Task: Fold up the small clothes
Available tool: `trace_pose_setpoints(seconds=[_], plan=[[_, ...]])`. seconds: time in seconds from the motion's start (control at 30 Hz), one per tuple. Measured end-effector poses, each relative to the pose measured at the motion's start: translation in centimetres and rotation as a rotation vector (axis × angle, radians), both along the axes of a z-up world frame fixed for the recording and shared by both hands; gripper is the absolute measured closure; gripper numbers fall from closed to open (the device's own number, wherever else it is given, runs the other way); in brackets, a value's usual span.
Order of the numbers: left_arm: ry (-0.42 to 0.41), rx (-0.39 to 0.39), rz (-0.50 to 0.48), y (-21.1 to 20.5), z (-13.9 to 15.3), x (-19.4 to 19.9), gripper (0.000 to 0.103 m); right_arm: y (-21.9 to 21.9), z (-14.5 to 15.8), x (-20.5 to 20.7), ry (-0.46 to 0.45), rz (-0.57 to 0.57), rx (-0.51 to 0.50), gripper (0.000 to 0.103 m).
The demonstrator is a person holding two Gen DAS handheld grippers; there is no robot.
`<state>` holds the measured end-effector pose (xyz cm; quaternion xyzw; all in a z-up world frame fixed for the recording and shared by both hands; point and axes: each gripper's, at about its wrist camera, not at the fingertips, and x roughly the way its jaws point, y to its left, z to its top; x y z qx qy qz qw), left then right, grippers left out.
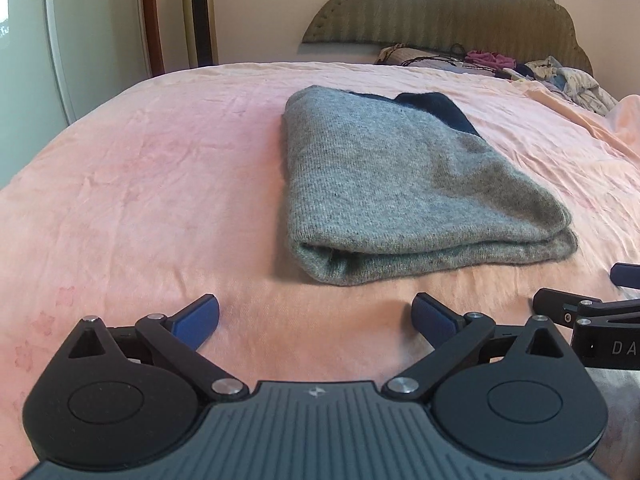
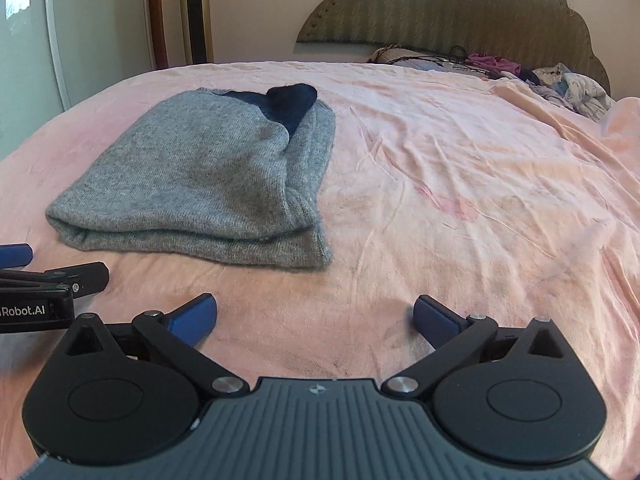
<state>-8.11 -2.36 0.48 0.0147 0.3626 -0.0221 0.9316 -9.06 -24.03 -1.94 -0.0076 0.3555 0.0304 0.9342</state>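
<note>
While folded, grey knit sweater lies rectangular.

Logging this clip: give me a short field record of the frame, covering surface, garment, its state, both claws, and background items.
surface: bed with pink sheet, wrinkled
garment: grey knit sweater, dark navy part showing at its far end
garment state: folded into a layered rectangle, lying flat
left claw: open, empty, over the sheet short of the sweater's near edge
right claw: open, empty, sweater ahead to its left
contact: neither claw touches the sweater
background: pile of loose clothes by the headboard; gold tower unit against the wall
</note>
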Motion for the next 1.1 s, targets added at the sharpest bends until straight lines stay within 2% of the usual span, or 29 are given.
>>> trace_pose_setpoints(seconds=[0.17, 0.3, 1.1], plan=[[-0.003, 0.0, 0.001, -0.02, -0.01, -0.06, 0.0, 0.37, 0.13, 0.44, 0.011, -0.034, 0.002, 0.0], [-0.005, -0.002, 0.002, 0.04, -0.07, -0.04, 0.0, 0.53, -0.41, 0.28, -0.039, -0.043, 0.006, 0.0], [-0.01, -0.007, 0.004, 0.17, -0.06, -0.11, 0.0, 0.55, -0.41, -0.01, -0.044, -0.043, 0.01, 0.0]])
